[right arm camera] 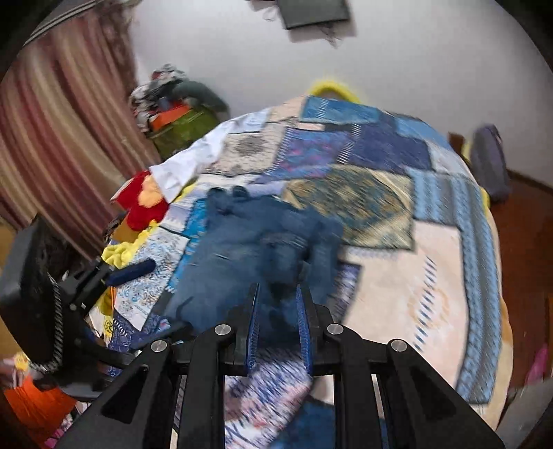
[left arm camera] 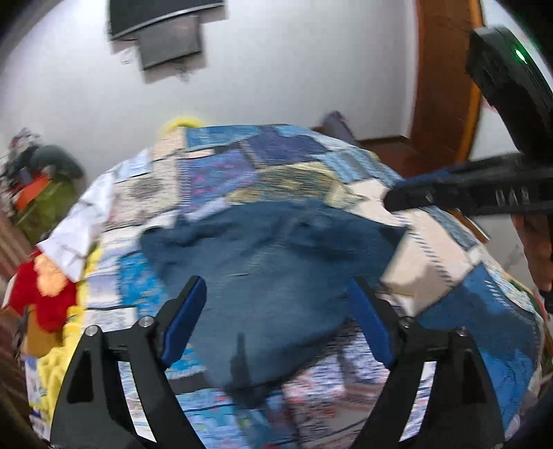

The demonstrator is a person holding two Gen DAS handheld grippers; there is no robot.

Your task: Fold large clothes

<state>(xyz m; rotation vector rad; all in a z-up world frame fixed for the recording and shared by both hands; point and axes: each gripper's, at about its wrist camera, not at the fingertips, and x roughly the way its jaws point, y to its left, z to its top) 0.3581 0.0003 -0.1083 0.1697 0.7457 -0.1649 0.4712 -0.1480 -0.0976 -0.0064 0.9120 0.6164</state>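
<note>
Meanwhile, right tongs [right arm camera: 278, 297] pinch rumpled blue denim garment [left arm camera: 276, 262]; left tongs [left arm camera: 276, 293] gape.

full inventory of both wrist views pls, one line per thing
garment: 1, dark blue, crumpled on the middle of the bed
bedspread: 1, blue and cream patchwork, covers the bed
white cloth: 1, white, far left edge of the bed
red item: 1, red with orange, beside the white cloth; too blurred to name
curtain: 1, striped pink-brown, left wall
screen: 1, dark, on the white wall
left gripper: 1, black with blue pads, open above the garment
right gripper: 1, same build, shut on a bunch of the garment
</note>
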